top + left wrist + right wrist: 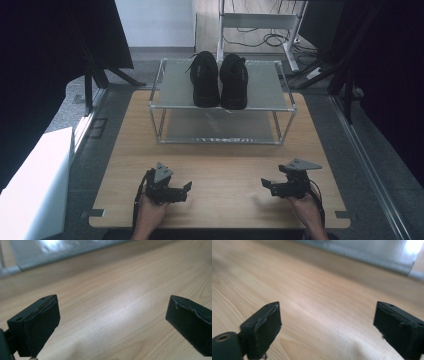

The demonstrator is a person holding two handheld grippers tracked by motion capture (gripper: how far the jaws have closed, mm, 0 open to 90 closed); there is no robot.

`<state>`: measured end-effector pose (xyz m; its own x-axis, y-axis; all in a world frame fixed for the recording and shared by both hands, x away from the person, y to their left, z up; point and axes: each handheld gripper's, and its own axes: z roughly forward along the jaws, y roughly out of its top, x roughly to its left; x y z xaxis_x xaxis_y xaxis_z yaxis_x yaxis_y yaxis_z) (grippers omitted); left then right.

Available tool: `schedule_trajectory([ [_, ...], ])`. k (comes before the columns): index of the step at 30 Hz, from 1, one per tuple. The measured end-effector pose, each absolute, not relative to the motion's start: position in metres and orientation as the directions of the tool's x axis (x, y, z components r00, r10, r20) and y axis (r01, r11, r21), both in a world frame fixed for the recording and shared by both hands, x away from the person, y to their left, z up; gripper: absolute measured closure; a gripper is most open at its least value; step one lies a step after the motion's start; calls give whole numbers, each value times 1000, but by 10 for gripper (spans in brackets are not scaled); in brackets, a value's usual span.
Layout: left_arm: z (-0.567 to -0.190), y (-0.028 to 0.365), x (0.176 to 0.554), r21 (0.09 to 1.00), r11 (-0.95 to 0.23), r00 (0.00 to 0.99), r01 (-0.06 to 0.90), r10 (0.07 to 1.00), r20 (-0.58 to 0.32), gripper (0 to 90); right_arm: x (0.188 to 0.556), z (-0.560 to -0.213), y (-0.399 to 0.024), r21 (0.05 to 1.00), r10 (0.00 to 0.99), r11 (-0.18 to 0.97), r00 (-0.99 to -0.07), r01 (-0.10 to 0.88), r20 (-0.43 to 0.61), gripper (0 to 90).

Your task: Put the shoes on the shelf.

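Observation:
Two black shoes, the left one (205, 79) and the right one (234, 81), stand side by side on the top shelf of a small metal rack (175, 92) at the far end of the wooden table (225, 157). My left gripper (186, 190) lies low over the table's near left part, open, with bare wood between its jaws (112, 322). My right gripper (265, 185) is at the near right, also open over bare wood (327, 325). The two point toward each other. The rack's lower shelf (62, 250) (372, 252) shows ahead in both gripper views.
A white box (35, 185) stands on the floor left of the table. Dark curtains hang on both sides. Behind the rack are a white frame (260, 22) and loose cables (265, 40). A broad strip of bare table lies between the grippers and the rack.

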<state>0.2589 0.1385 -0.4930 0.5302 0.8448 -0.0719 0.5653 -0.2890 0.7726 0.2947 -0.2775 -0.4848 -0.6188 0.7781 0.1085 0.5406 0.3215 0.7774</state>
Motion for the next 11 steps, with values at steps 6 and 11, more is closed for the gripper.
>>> schedule_trajectory([
  [6,-509,127,257,704,-395,549,590,836,9,0,295,-502,-276,731,781,399,-623,553,46,40],
  [11,-512,125,257,682,-412,548,605,836,18,0,295,-506,-276,717,777,417,-628,558,38,39],
])
